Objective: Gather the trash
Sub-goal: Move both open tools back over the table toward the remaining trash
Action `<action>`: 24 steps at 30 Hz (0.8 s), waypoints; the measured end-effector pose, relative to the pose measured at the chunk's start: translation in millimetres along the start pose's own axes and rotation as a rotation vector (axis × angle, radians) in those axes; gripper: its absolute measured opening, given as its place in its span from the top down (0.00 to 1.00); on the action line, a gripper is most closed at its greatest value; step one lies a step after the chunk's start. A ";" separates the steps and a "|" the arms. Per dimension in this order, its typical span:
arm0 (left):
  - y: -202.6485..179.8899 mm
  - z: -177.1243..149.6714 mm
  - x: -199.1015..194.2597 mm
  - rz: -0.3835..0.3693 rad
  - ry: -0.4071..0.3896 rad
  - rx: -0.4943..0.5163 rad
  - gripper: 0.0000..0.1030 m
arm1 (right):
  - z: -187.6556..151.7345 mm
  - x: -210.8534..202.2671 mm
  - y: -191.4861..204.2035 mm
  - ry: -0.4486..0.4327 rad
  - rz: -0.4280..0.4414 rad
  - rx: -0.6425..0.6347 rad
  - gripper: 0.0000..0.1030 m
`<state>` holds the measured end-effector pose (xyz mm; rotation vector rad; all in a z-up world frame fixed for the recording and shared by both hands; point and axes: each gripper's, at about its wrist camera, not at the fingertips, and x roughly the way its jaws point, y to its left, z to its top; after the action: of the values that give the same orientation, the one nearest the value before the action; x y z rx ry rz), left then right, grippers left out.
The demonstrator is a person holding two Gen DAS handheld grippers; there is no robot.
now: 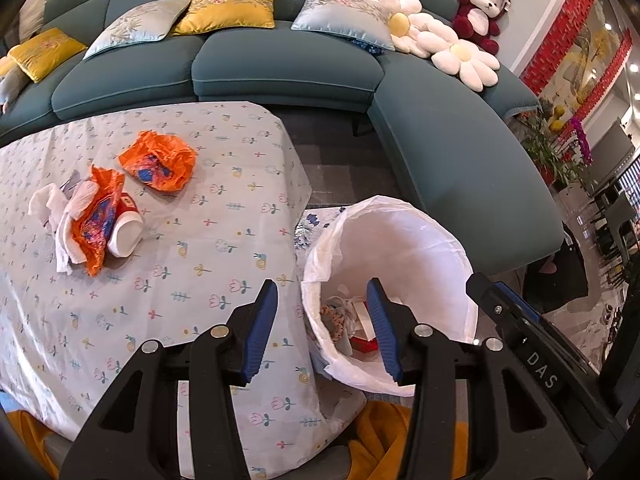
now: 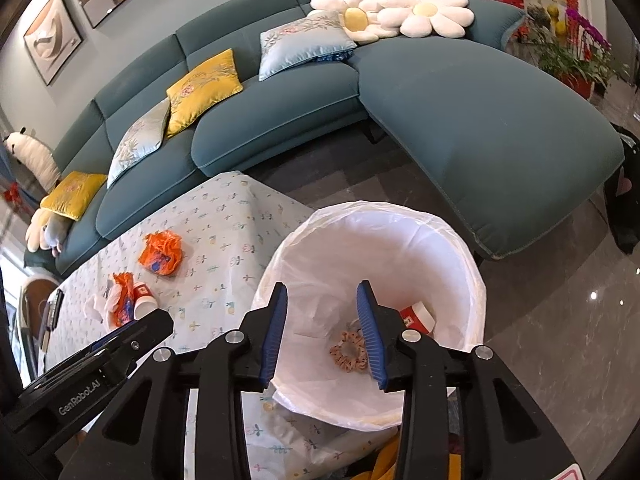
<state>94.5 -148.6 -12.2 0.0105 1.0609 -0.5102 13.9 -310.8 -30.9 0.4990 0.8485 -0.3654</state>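
Observation:
A bin lined with a white bag (image 1: 424,240) (image 2: 400,240) stands beside the table. It holds a scrunchie (image 2: 349,351), a red-and-white cup (image 2: 418,316) and other scraps. On the floral tablecloth (image 1: 180,260) lie an orange wrapper (image 1: 158,160) (image 2: 161,255) and a pile of a second orange wrapper (image 1: 96,224), white tissue (image 1: 52,208) and a red-and-white cup (image 1: 126,232) (image 2: 144,304). My left gripper (image 1: 322,330) is open and empty, over the table edge and bin rim. My right gripper (image 2: 322,334) is open and empty above the bin mouth.
A teal corner sofa (image 1: 288,60) (image 2: 480,120) with yellow and pale blue cushions, flower cushions and a red plush bear runs behind the table and bin. Grey tiled floor (image 2: 560,340) lies to the right. Plants (image 1: 560,152) stand at far right.

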 end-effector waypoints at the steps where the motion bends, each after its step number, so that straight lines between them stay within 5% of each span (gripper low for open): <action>1: 3.4 -0.3 -1.8 0.002 -0.004 -0.008 0.54 | -0.4 -0.5 2.3 0.000 0.002 -0.003 0.65; 24: 122.3 -13.5 -43.3 0.091 -0.074 -0.229 0.42 | -30.5 8.5 114.0 0.055 0.081 -0.190 0.62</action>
<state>116.2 -20.0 -11.2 -0.1609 1.0364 -0.3028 56.7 -200.8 -23.7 0.3672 0.9033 -0.1951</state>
